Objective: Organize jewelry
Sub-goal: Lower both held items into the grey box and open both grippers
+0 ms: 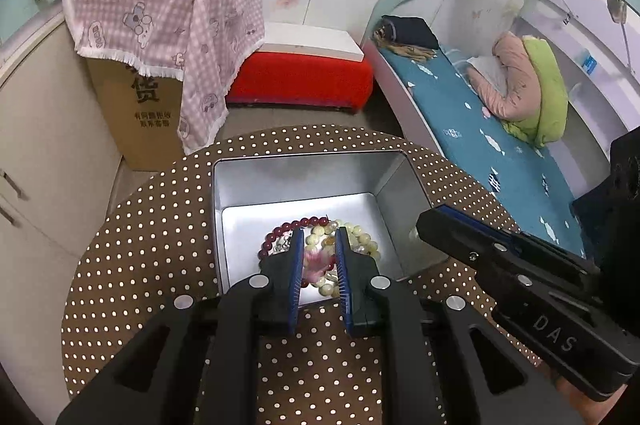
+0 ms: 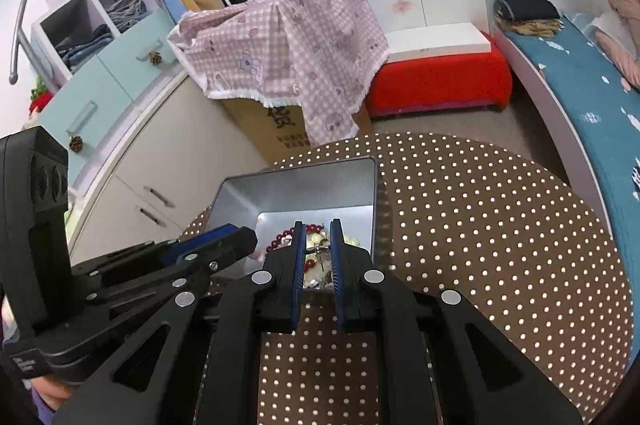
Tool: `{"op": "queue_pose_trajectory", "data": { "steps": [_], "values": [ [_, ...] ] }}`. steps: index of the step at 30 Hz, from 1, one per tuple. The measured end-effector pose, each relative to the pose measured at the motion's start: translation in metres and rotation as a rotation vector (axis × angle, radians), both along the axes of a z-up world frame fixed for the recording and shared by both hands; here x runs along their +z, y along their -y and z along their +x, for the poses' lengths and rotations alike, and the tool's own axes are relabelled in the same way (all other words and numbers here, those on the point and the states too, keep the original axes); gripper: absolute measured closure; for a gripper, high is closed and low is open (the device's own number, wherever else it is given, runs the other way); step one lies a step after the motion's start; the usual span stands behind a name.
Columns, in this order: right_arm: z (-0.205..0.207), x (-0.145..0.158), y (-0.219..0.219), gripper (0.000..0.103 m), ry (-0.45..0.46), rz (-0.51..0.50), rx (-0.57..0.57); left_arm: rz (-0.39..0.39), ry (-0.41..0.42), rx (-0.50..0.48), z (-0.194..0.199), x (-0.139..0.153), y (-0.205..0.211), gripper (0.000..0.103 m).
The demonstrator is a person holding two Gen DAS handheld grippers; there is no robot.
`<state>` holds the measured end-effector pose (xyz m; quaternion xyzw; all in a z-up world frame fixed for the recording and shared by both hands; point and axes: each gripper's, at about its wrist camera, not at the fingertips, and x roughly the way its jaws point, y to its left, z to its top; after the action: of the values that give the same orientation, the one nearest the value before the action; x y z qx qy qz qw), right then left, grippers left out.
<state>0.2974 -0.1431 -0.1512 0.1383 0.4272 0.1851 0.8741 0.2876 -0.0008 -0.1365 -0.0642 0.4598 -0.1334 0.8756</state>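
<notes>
Both jaw pairs stood parted with a narrow gap, nothing clamped. Left gripper [image 1: 319,237] hung over the near edge of the silver metal tin [image 1: 404,185], blue-padded fingertips [image 1: 297,245] above the jewelry pile inside. Right gripper [image 2: 318,229] pointed into the same tin [image 2: 360,181] from its near right corner; in the left wrist view its body [image 1: 520,277] showed "DAS" in white letters.

Jewelry sat heaped on the tin floor, toward the near side: dark red bead bracelet [image 1: 296,225] curving along the left and far side of the heap, pale cream-green bead bracelet [image 1: 360,237] on the right, a pink-white flower-like piece [image 1: 318,259] between the left fingers. Exact overlaps among the pieces could not be told. Far half of the tin floor was bare.

Tin was rectangular, open-topped, long axis running away from the left camera, resting on a round table with a brown white-dotted cloth [image 1: 160,245]. Wide cloth lay to the tin's right in the right wrist view [image 2: 500,225].

Beyond the table: cardboard box [image 1: 140,113] with printed Chinese characters, a large "货" legible, draped in pink checked fabric [image 1: 168,5]; red bench [image 1: 300,81]; bed with teal sheet [image 1: 480,137].
</notes>
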Motion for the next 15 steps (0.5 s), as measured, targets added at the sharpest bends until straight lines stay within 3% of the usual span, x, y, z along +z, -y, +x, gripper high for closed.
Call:
{"op": "queue_pose_trajectory", "data": {
  "steps": [3, 15],
  "values": [
    [0.0006, -0.0016, -0.0022, 0.090, -0.003, 0.001, 0.003, 0.004, 0.005, 0.005, -0.0019, 0.0002, -0.0017, 0.073],
    [0.0016, -0.0003, -0.0042, 0.090, 0.001, 0.004, 0.004, 0.003, 0.023, 0.011, -0.0097, 0.0077, -0.0025, 0.073]
  ]
}}
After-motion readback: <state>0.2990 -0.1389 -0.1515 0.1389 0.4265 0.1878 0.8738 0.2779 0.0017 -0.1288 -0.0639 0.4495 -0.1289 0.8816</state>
